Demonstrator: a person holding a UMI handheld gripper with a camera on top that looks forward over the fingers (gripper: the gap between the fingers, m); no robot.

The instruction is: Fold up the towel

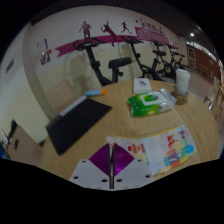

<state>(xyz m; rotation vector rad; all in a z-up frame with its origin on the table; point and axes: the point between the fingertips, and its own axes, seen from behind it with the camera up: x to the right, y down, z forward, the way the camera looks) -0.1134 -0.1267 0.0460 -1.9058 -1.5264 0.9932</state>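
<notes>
A dark grey towel [80,126] lies flat on the wooden table [120,118], ahead of my fingers and to their left. My gripper [110,148] is held above the table's near side. Its two purple pads [100,163] meet along a thin line, so it is shut, and I see nothing between them. The towel is apart from the fingers.
A green and white wipes pack [150,102] lies ahead to the right, with a white container [183,83] beyond it. Colourful printed sheets [170,152] lie just right of the fingers. A small blue thing [95,93] sits at the far edge. Exercise bikes [120,65] stand behind the table.
</notes>
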